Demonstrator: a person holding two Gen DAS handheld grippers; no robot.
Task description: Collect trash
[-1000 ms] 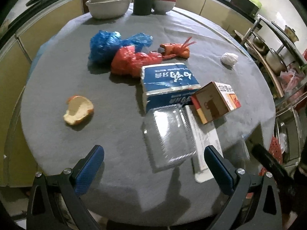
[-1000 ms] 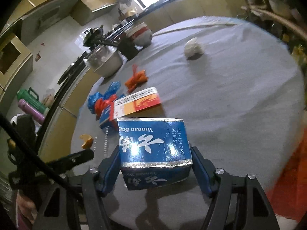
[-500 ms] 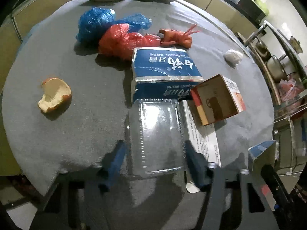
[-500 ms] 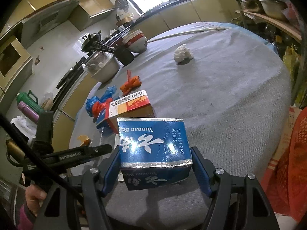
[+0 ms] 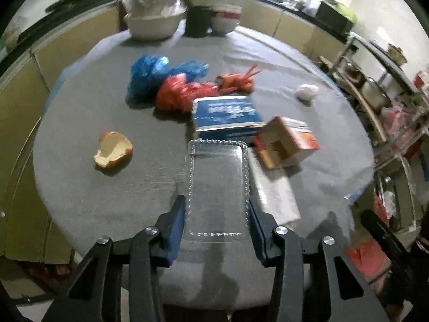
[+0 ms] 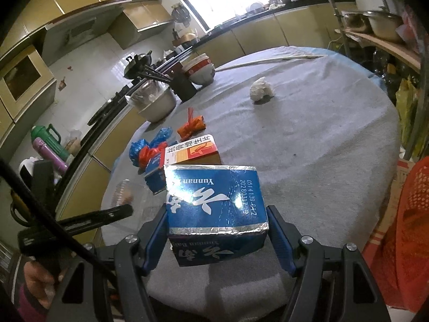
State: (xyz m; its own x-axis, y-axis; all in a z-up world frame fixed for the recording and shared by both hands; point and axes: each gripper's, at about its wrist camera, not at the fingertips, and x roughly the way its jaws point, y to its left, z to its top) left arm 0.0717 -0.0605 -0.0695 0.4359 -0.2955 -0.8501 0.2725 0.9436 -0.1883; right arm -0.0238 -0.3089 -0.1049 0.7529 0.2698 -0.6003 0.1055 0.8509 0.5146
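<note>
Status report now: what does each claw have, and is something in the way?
Left claw closing around clear plastic tray. Right claw shut on blue box. Orange carton and white paper close beside tray.

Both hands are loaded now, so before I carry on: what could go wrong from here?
The left gripper is closing on a thin clear plastic tray; it may buckle and pop free. The right gripper holds a blue box only near its lower edge, so it could tip out on a swing.

Clear glossy plastic tray (image 5: pixel 217 185), matt grey tablecloth (image 5: pixel 150 177)
</note>
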